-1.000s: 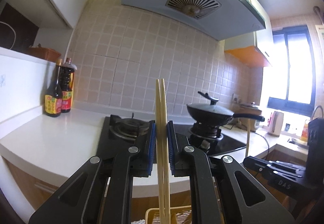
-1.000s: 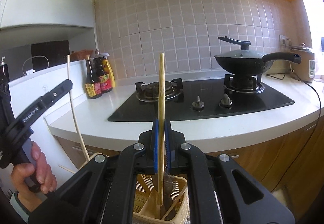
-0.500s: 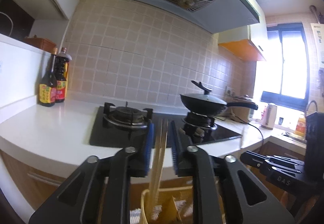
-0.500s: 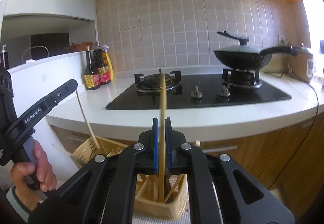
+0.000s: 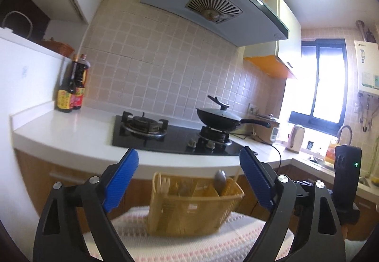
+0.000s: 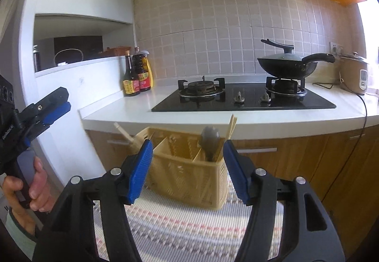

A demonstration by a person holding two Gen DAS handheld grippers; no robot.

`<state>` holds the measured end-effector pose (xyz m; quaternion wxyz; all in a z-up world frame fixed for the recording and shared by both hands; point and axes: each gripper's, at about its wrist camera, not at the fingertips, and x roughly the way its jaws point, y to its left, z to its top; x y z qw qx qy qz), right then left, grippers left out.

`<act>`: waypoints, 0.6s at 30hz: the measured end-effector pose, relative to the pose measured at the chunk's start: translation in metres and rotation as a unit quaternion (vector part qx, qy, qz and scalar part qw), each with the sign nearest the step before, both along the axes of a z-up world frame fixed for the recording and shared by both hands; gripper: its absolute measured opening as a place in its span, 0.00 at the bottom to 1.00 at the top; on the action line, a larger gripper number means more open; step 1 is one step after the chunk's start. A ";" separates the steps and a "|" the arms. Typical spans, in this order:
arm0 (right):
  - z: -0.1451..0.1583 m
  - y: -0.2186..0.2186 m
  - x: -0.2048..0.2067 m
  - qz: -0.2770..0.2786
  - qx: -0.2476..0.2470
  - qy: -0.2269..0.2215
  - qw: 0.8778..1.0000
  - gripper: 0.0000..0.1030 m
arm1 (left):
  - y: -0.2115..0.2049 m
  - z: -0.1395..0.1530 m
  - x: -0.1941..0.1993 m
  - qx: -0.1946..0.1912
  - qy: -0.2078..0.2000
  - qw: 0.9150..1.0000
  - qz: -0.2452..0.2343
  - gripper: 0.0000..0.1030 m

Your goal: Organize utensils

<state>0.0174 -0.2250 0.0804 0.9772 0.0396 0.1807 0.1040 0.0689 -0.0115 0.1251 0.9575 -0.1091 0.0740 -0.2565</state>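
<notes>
A yellow plastic utensil basket [image 5: 189, 207] [image 6: 189, 176] stands on a striped woven mat [image 6: 189, 226]. It holds a metal spoon [image 6: 209, 141] [image 5: 220, 179], wooden chopsticks [image 6: 231, 126] at its right end and more chopsticks [image 6: 125, 135] leaning out at its left end. My left gripper [image 5: 189, 176] is open and empty, just in front of and above the basket. My right gripper [image 6: 187, 167] is open and empty, with its jaws on either side of the basket. The left gripper also shows in the right wrist view [image 6: 47, 110], held by a hand.
Behind the basket runs a white counter [image 6: 236, 117] with a black gas hob [image 6: 236, 98], a lidded wok [image 6: 286, 65] and sauce bottles [image 6: 137, 77]. A rice cooker [image 6: 355, 74] and a kettle [image 5: 296, 138] stand to the right. Wooden cabinet fronts [image 6: 308, 155] lie below.
Both grippers have opened and let go of their chopsticks, which now stand in the basket. Both grippers have drawn back, so the whole basket shows.
</notes>
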 end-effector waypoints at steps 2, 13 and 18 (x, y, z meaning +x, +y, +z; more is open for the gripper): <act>-0.003 0.003 -0.014 -0.003 0.000 -0.001 1.000 0.57 | 0.003 -0.002 -0.018 0.000 0.000 1.000 0.013 0.89; -0.047 0.001 -0.073 -0.071 0.011 -0.037 0.997 0.69 | -0.013 -0.060 -0.074 0.049 0.015 0.990 0.128 0.93; -0.054 0.000 -0.082 -0.092 -0.006 -0.059 0.994 0.71 | -0.016 -0.078 -0.069 0.045 0.025 0.987 0.154 0.93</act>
